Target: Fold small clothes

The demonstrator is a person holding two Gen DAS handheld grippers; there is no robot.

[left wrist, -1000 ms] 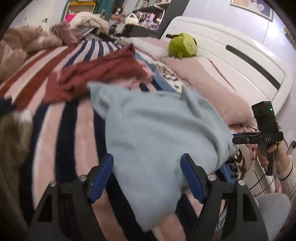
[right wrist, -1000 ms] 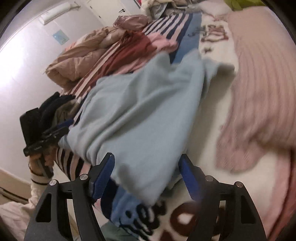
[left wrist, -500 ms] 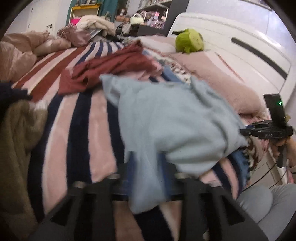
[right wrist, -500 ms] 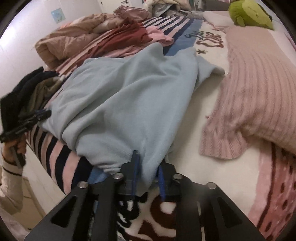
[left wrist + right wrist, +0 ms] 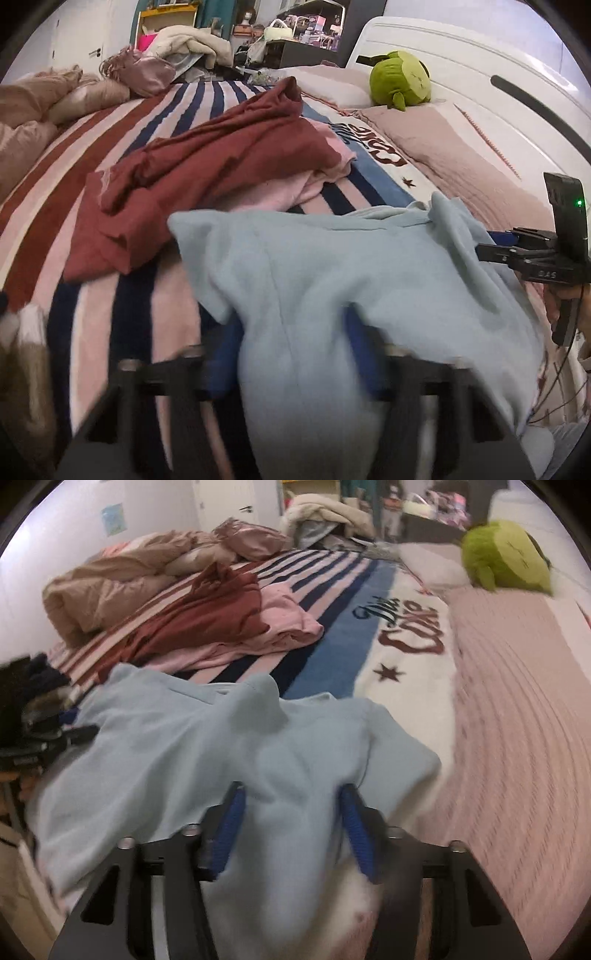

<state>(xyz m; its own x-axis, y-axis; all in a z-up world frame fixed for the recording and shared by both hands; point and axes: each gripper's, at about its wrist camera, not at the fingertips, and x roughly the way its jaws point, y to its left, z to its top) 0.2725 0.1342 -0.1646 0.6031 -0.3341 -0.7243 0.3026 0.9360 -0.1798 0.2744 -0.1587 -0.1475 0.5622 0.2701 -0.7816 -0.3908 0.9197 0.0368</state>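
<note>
The light blue garment [image 5: 332, 280] lies across the bed's [image 5: 122, 155] near edge. The left claw [image 5: 291, 354] is closing on its left end; the right claw [image 5: 291, 830] grips its right end, cloth bunched between.

Sweater [image 5: 332, 273] lies nearest on the blanket [image 5: 92, 280] — two heaped garments [image 5: 207, 173] behind it, plush toy [image 5: 400, 79] farthest right.

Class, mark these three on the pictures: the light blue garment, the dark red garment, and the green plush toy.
light blue garment [image 5: 332, 266]: left wrist view, middle of its upper panel.
dark red garment [image 5: 207, 166]: left wrist view, centre of the crumpled body.
green plush toy [image 5: 506, 554]: right wrist view, middle of its round body.
</note>
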